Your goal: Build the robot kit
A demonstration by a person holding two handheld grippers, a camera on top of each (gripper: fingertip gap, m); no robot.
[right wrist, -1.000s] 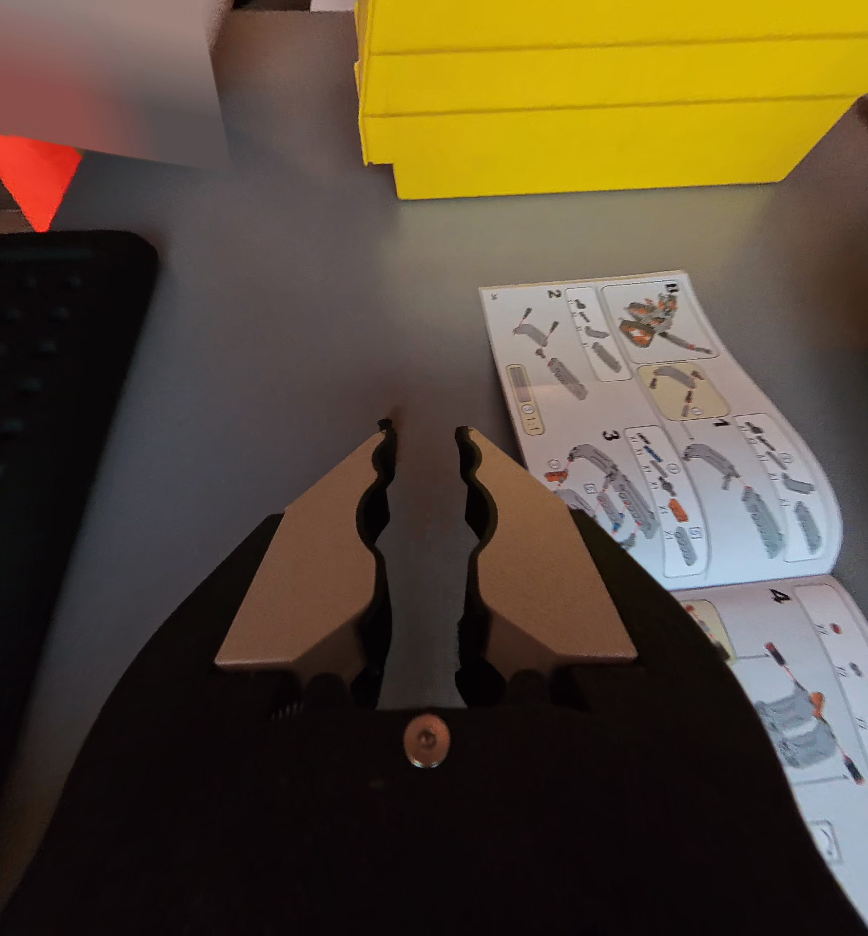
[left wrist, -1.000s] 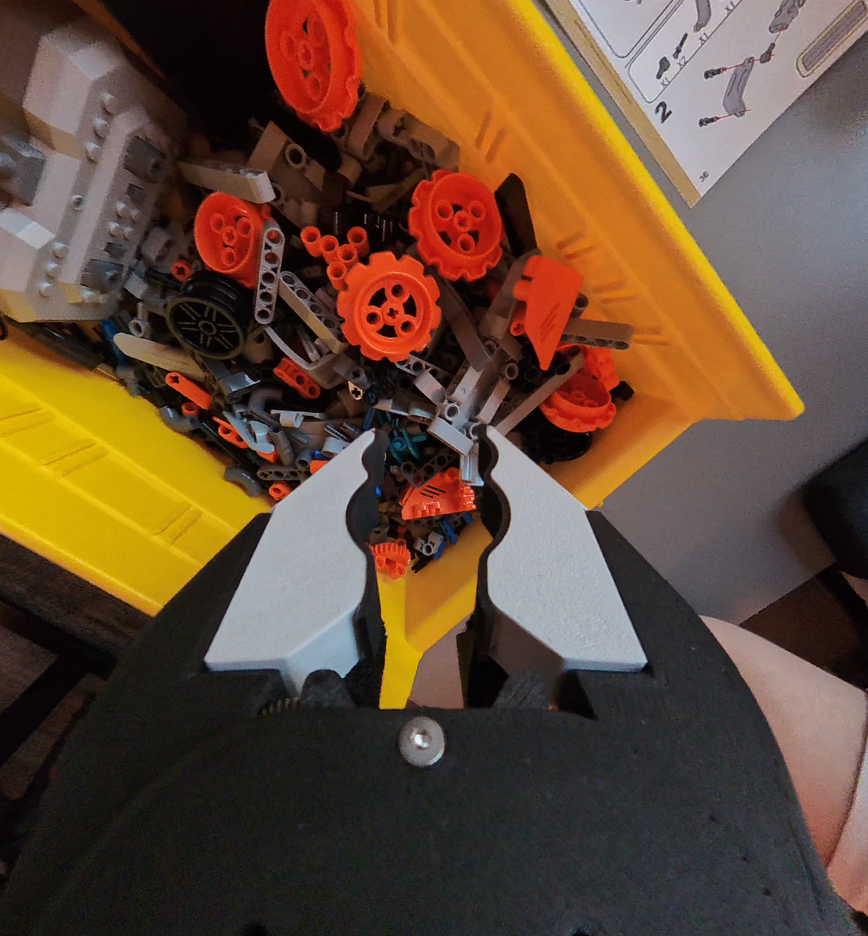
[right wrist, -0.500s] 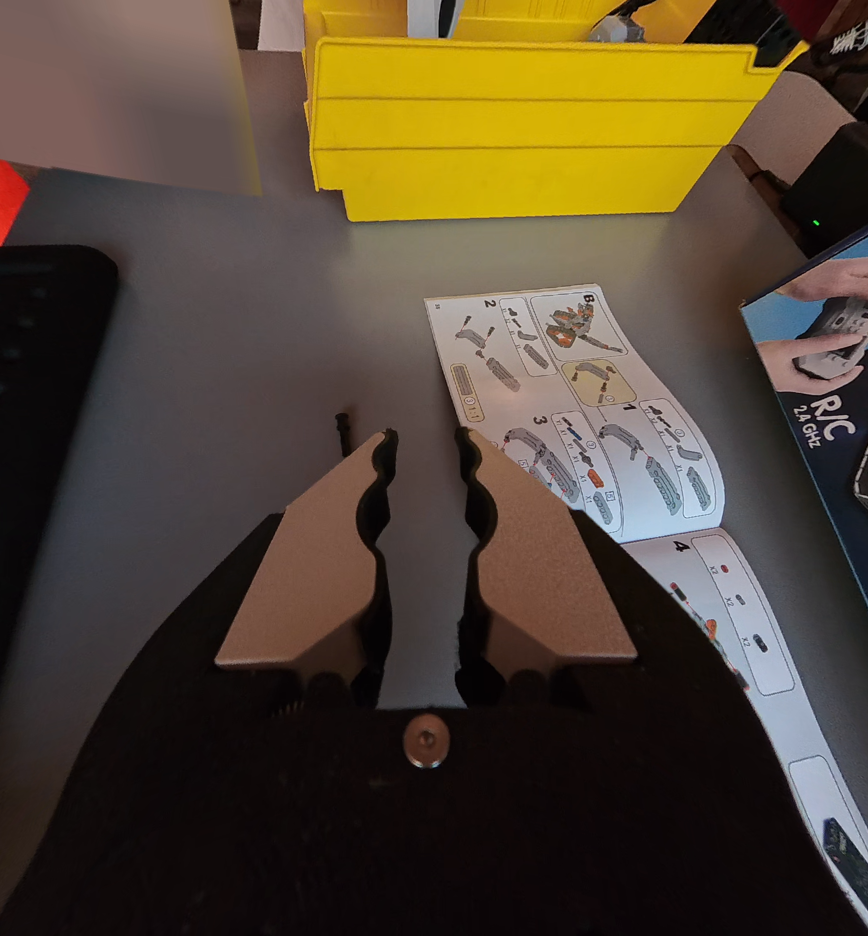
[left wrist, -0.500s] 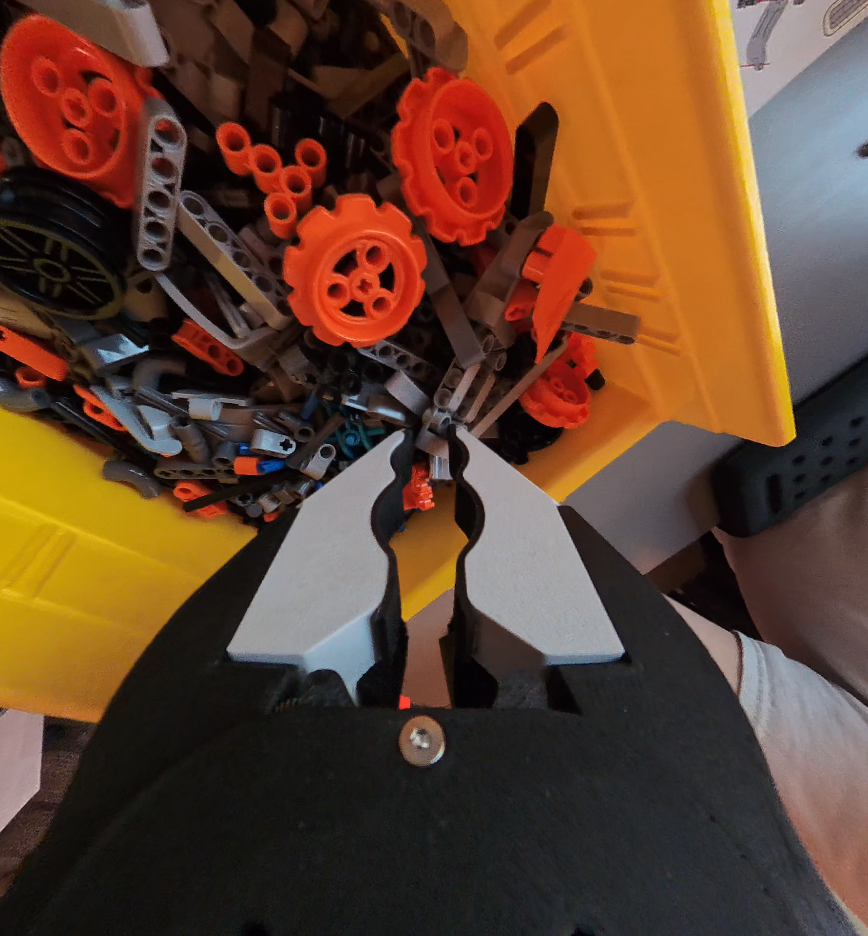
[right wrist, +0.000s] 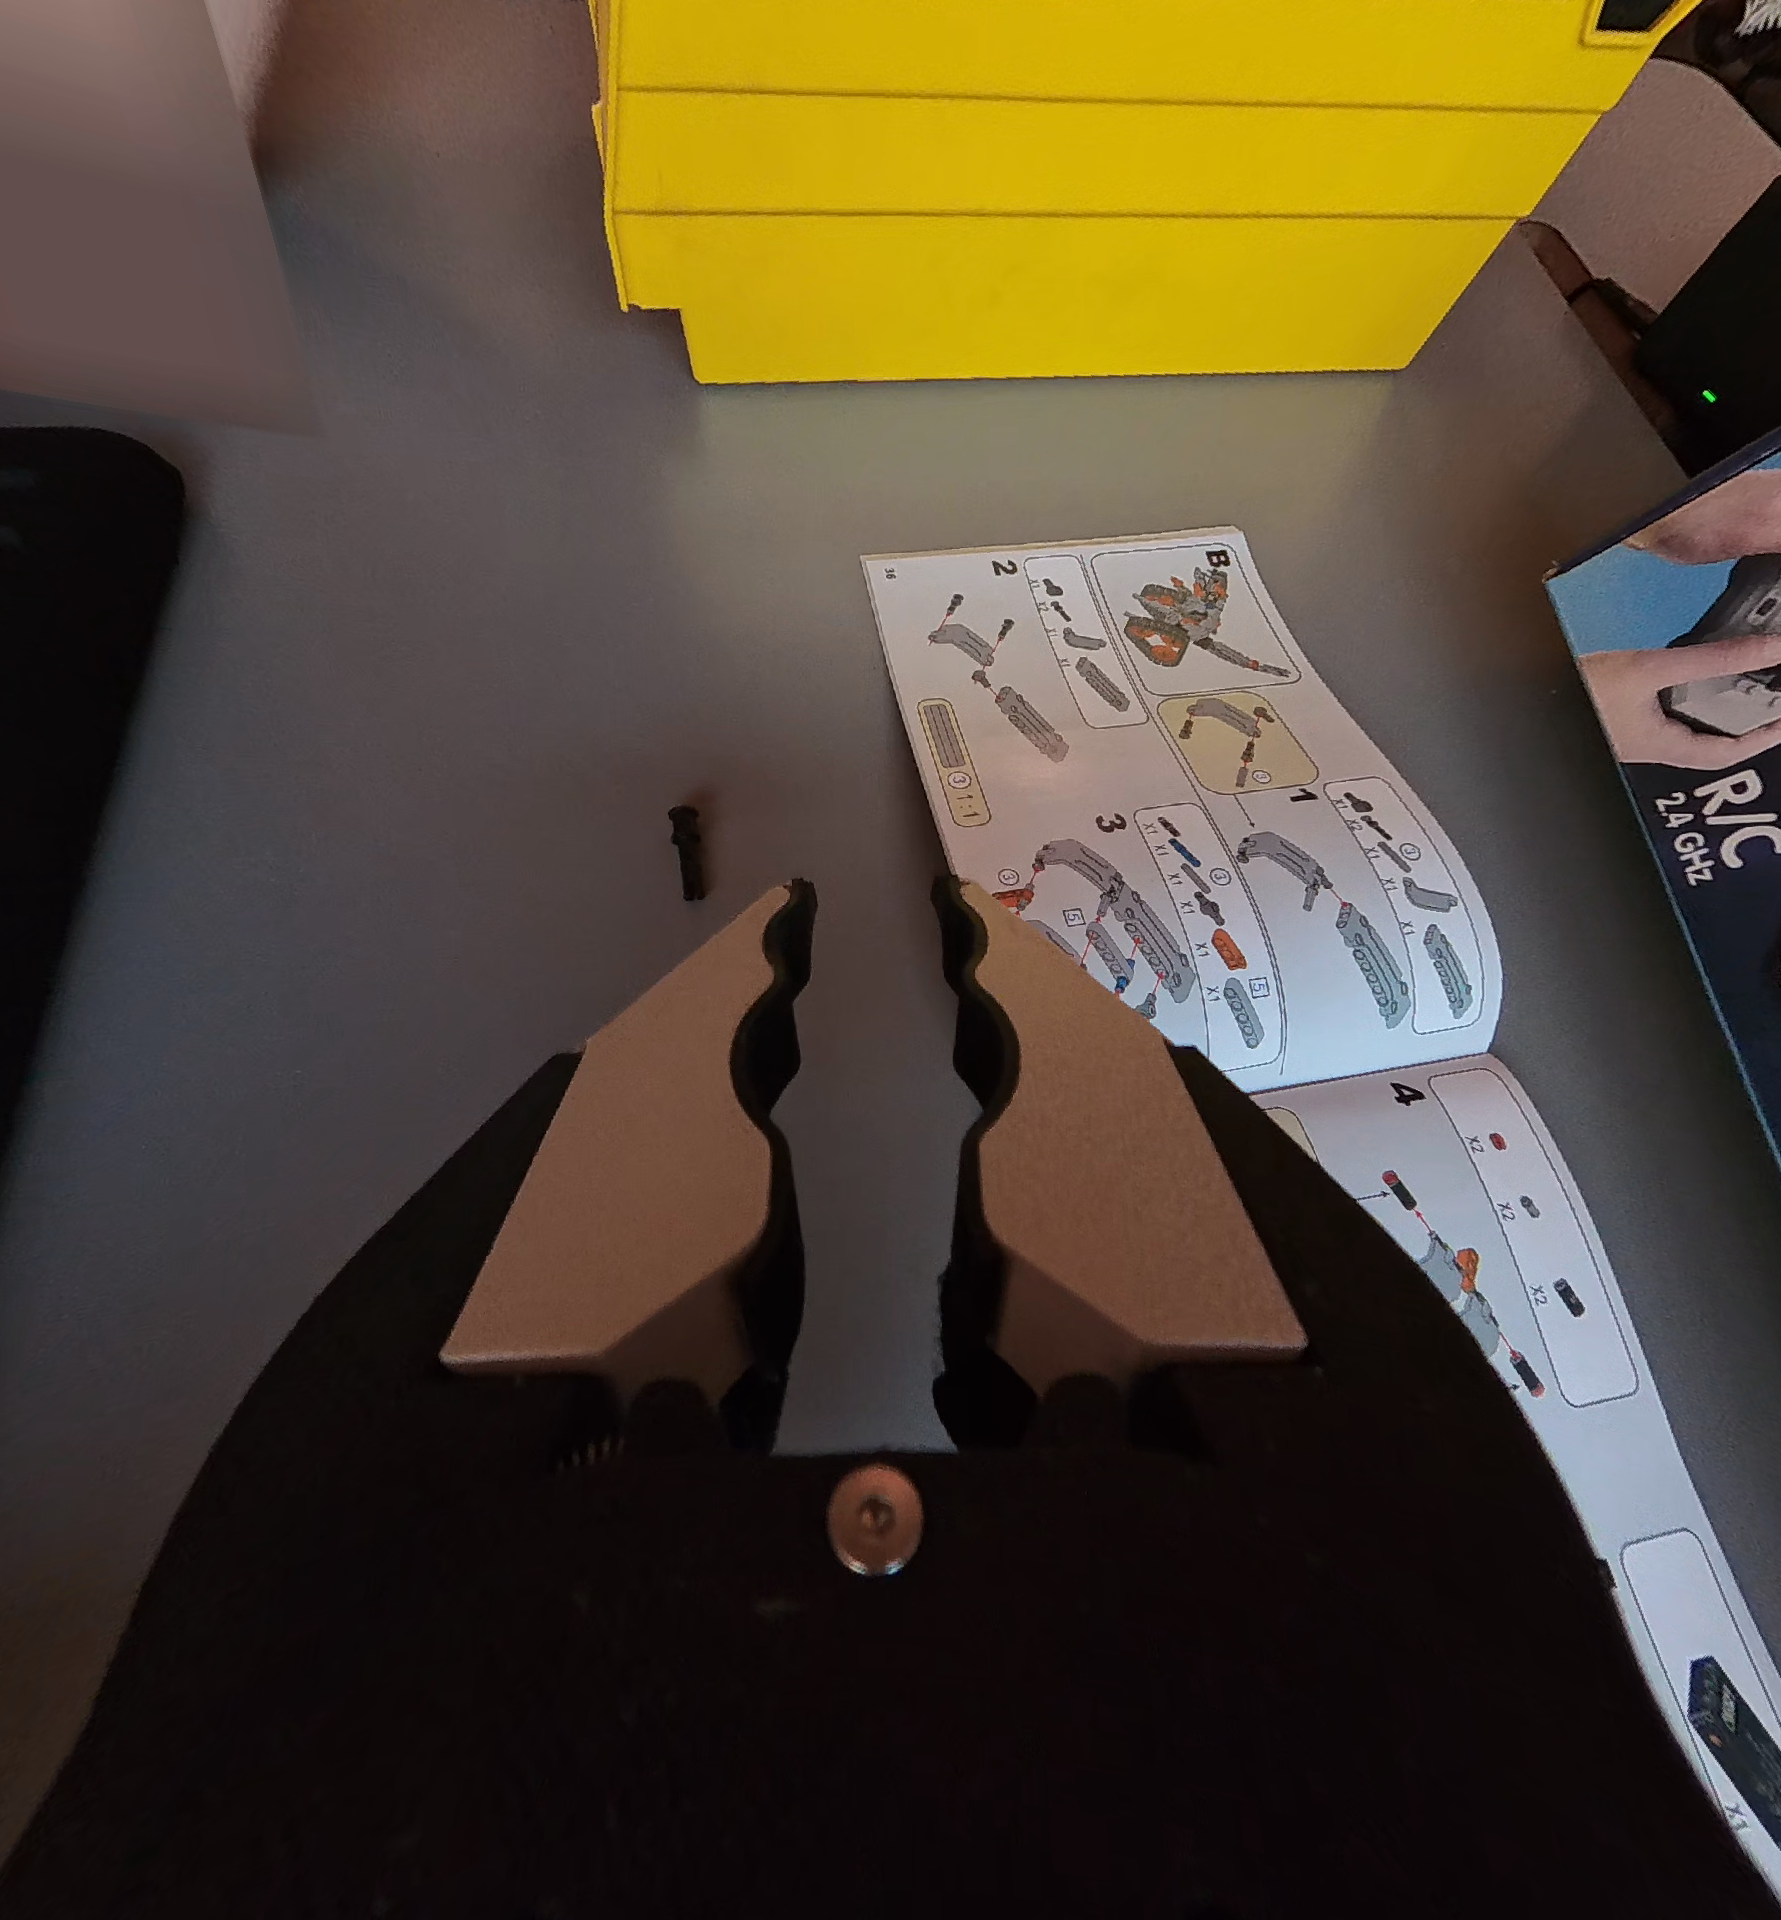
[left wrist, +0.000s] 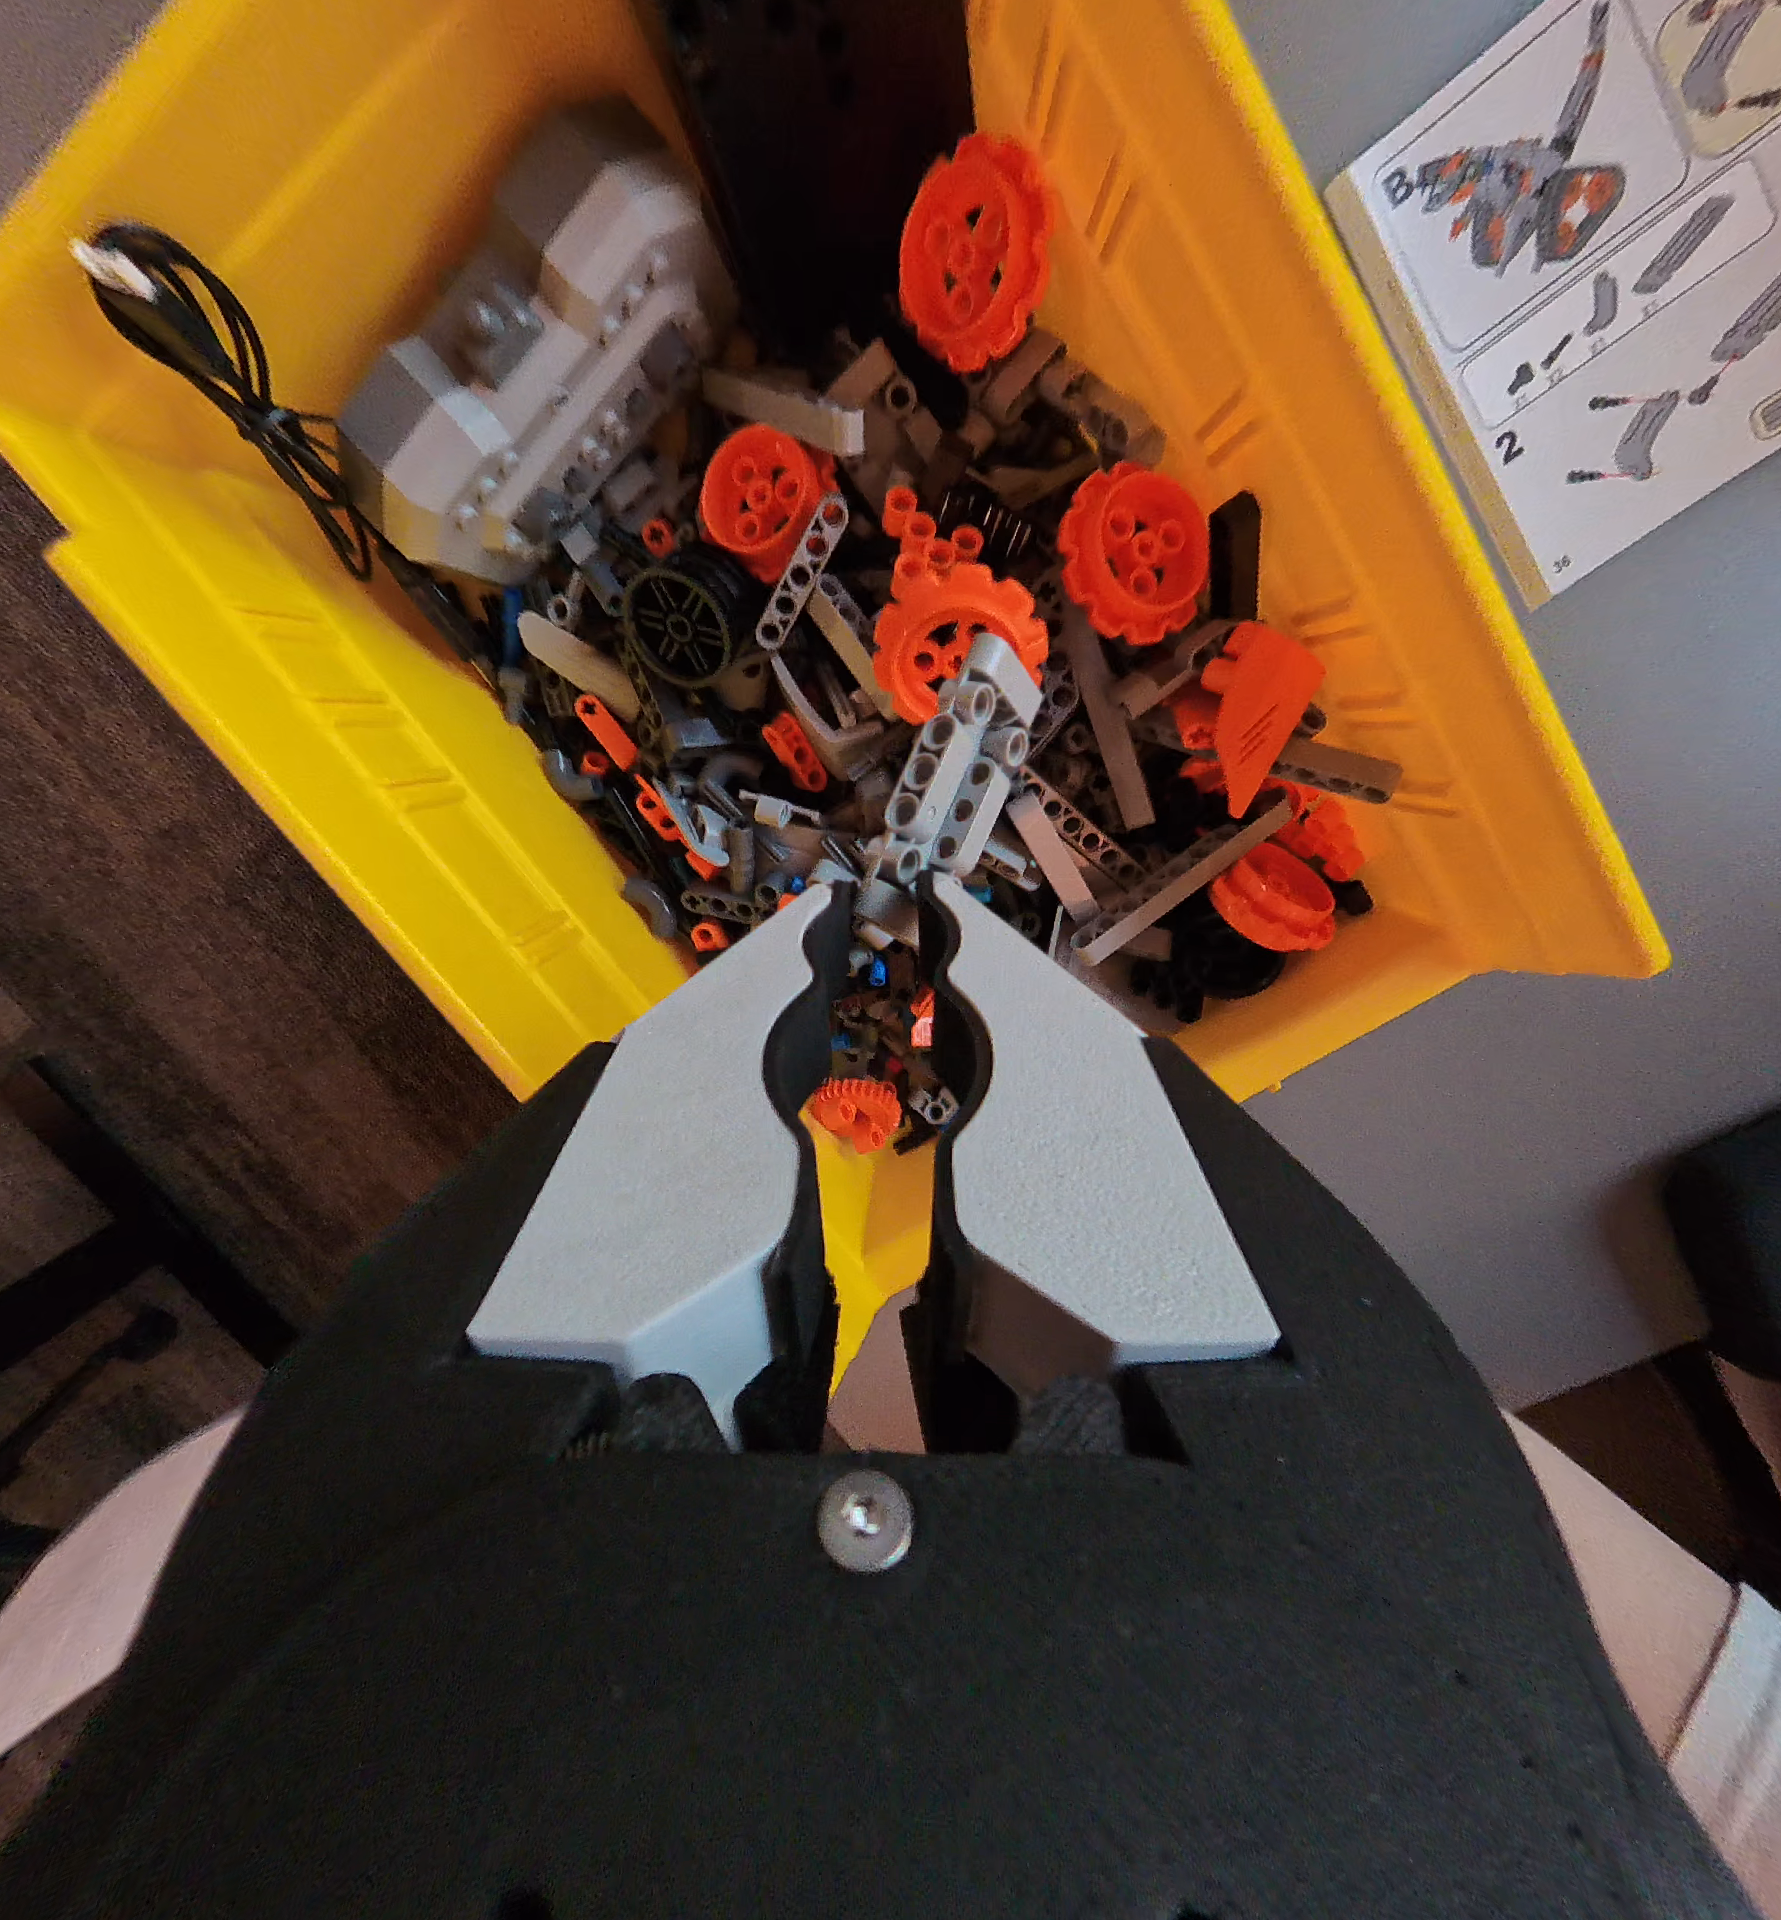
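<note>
My left gripper (left wrist: pixel 882 896) is shut on the lower end of a light grey holed beam piece (left wrist: pixel 953 764) and holds it above a yellow bin (left wrist: pixel 366 717) full of loose building parts. Orange toothed wheels (left wrist: pixel 1133 551) and grey beams lie in the pile below it. My right gripper (right wrist: pixel 873 896) is open and empty, low over a grey table (right wrist: pixel 470 727). A small black pin (right wrist: pixel 688 850) lies on the table just left of its left fingertip (right wrist: pixel 794 902). An open instruction booklet (right wrist: pixel 1281 831) lies under and right of its right finger.
A grey battery-box block (left wrist: pixel 543 384) and a black cable (left wrist: pixel 231 374) lie in the bin's far left. The bin's outer wall (right wrist: pixel 1073 208) stands at the table's far side. A black keyboard (right wrist: pixel 24 831) lies left, a blue product box (right wrist: pixel 1738 790) right. Across from one pair of fingers to the other is roughly 35 cm. The small black pin (right wrist: pixel 688 850) is closer to my right gripper, around 6 cm from its tips; the left tips are 30 cm off.
My left gripper closed on the grey beam piece in the pile and pulled back up with it. My right gripper drew back slightly, so the black pin now shows clear of its left fingertip.
</note>
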